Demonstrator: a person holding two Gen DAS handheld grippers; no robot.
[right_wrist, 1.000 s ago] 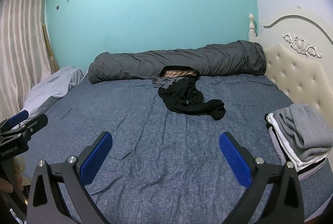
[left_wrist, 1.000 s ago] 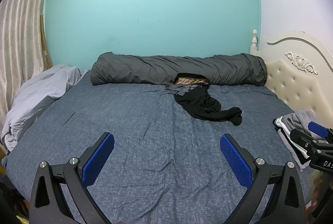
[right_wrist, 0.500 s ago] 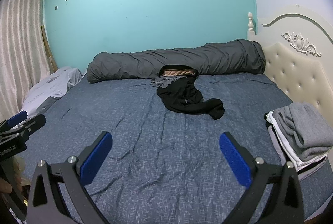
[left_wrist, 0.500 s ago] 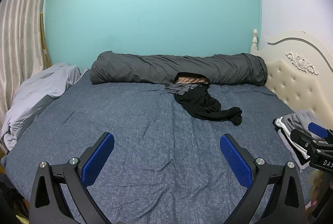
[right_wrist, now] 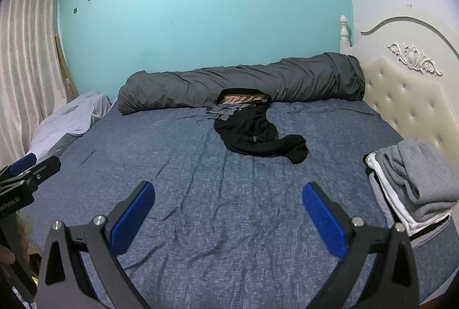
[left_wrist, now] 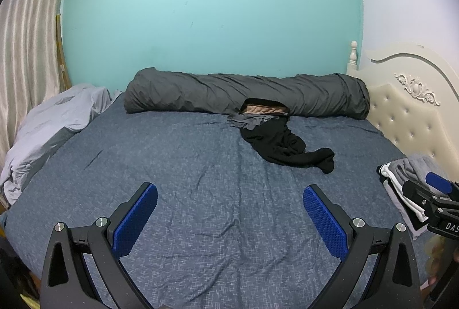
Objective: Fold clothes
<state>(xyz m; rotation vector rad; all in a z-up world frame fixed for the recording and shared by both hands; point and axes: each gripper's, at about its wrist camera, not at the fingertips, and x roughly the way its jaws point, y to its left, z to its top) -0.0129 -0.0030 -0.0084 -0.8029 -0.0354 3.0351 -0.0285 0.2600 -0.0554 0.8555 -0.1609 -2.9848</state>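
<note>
Left wrist view: left gripper (left_wrist: pixel 229 211) and right gripper (right_wrist: pixel 228 210) hang wide open and empty over the bed (right_wrist: pixel 200 194), likely ready for the black garment (right_wrist: pixel 255 136) lying far off; folded pile (right_wrist: pixel 413 188) sits aside

The sheet (right_wrist: pixel 229 194) is dark blue with a fine pale fleck. The black garment (right_wrist: pixel 255 136) lies crumpled, with a grey one (right_wrist: pixel 223 111) and a tan piece (right_wrist: pixel 243 99) by it. The roll (right_wrist: pixel 287 82) is charcoal grey, the blanket (left_wrist: pixel 54 119) pale lilac-grey. The stack (right_wrist: pixel 413 182) is grey over white with a black edge. The wall (right_wrist: pixel 200 7) is turquoise, the headboard (right_wrist: pixel 407 96) cream and tufted, the curtain (right_wrist: pixel 25 56) beige with stripes. Both the left gripper (left_wrist: pixel 229 208) and right gripper (right_wrist: pixel 228 208) are black with blue ribbed pads (right_wrist: pixel 324 220)
</note>
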